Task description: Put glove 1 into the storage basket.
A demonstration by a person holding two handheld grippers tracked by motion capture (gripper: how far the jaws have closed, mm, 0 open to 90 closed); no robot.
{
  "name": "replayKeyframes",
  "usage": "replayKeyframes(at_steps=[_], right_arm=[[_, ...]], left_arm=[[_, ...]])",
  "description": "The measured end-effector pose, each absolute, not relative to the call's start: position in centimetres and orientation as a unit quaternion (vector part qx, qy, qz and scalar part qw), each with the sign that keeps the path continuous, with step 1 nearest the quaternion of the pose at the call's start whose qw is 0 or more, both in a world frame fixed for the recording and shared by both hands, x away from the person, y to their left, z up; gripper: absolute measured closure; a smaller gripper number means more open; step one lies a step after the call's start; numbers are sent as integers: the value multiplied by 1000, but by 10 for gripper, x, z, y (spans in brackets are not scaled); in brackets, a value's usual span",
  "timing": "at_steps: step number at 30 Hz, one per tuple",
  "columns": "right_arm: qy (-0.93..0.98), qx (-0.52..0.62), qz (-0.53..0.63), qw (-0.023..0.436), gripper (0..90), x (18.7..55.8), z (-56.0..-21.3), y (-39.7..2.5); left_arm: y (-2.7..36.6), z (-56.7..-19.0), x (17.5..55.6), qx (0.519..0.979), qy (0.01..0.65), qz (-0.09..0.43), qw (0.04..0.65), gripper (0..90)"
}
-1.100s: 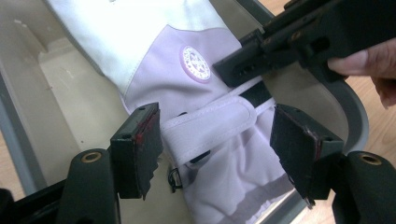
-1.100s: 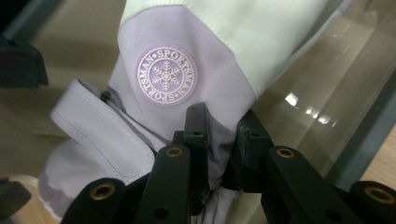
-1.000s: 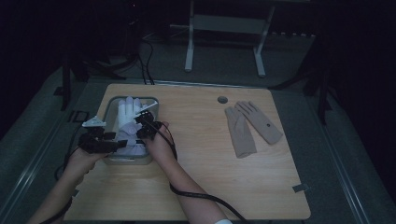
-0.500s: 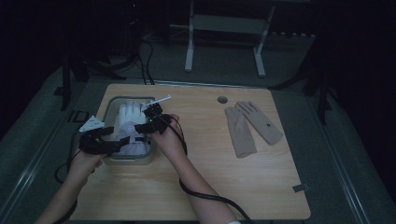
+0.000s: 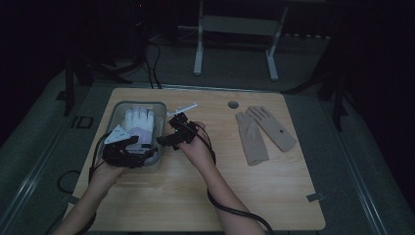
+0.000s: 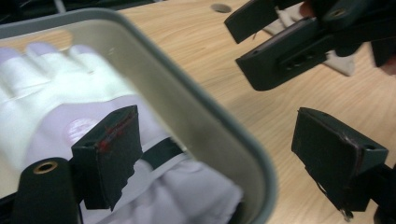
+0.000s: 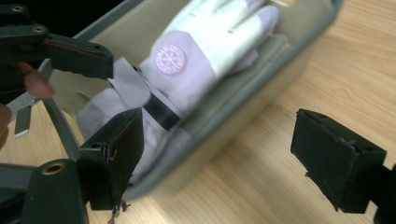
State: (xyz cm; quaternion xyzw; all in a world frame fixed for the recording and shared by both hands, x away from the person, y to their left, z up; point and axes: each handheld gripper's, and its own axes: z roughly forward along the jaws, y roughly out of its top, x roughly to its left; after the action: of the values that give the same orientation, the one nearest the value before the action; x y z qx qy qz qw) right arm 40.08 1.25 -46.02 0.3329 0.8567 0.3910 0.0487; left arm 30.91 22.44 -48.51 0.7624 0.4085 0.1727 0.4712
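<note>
A grey tray (image 5: 113, 114) on the left of the wooden table holds a white and lilac glove (image 5: 139, 122) with a round badge. My left gripper (image 5: 145, 148) is open at the tray's near right corner. In the left gripper view one jaw hangs over the glove (image 6: 56, 93) inside the tray, the other outside the rim (image 6: 205, 116). My right gripper (image 5: 165, 141) is open just right of the tray, and its jaws straddle the tray wall (image 7: 261, 88) in the right gripper view. The glove (image 7: 196, 60) lies beyond that wall.
Two beige gloves (image 5: 264, 132) lie flat on the right half of the table. A round cable hole (image 5: 233, 105) sits near the far edge. Black cables trail from both grippers towards the near edge. A metal stand (image 5: 235, 29) is on the floor behind the table.
My right gripper has pulled back from over the glove in the tray, moving right and towards the person, to the tray's right side. The left gripper has barely moved.
</note>
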Motion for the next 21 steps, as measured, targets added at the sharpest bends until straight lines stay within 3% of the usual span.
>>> replayKeyframes(at_steps=[21], right_arm=[[842,358,394,88,157,391,-474,-90]], left_arm=[[153,-488,287,786,323,117,513,161]])
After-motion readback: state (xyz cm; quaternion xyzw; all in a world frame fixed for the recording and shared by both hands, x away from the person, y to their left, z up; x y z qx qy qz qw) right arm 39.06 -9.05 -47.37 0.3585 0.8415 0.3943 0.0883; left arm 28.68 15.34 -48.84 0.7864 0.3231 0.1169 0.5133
